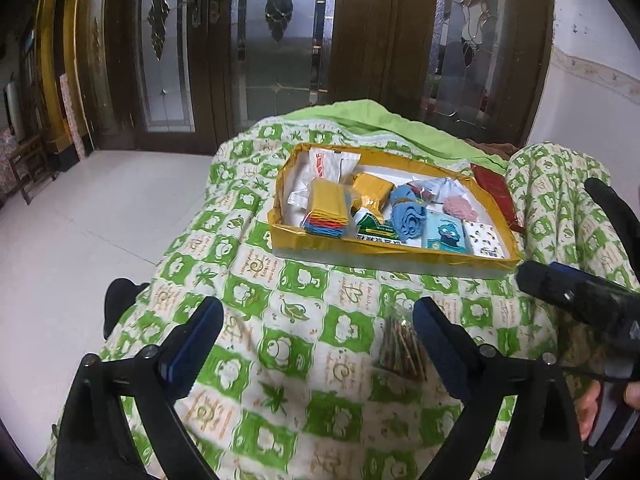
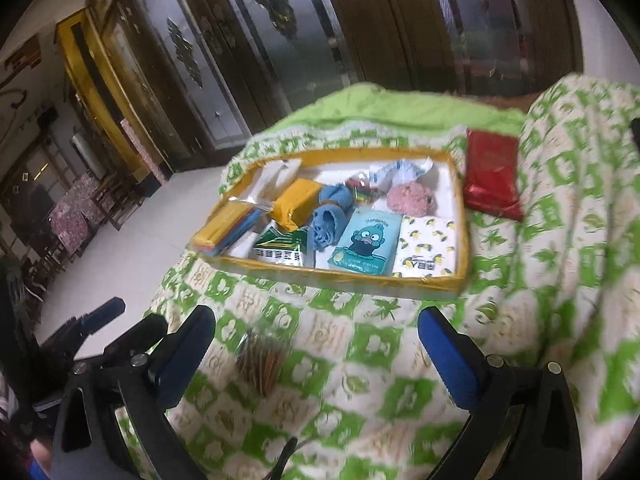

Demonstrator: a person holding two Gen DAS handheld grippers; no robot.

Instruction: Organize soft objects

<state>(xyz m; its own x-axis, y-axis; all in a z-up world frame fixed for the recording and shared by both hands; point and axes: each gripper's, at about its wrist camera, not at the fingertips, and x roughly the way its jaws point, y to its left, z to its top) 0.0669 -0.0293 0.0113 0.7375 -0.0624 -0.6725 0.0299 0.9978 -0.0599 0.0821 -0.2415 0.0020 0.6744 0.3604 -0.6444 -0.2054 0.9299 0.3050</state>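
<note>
Left gripper (image 1: 318,320) hovered low over the green quilt (image 1: 280,360), jaws spread and empty, right gripper (image 2: 316,330) alongside, likewise spread, clear packet of brown sticks (image 1: 400,346) lay between them, yellow-rimmed tray (image 1: 384,250) crammed with soft goods beyond.

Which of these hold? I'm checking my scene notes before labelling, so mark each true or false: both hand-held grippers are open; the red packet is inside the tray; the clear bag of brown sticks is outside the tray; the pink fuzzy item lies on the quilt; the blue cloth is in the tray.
1. Both the left hand-held gripper and the right hand-held gripper are open: true, and both are empty.
2. The red packet is inside the tray: false, it lies on the quilt beside it.
3. The bag of brown sticks is outside the tray: true.
4. The pink fuzzy item lies on the quilt: false, it is in the tray.
5. The blue cloth is in the tray: true.
</note>
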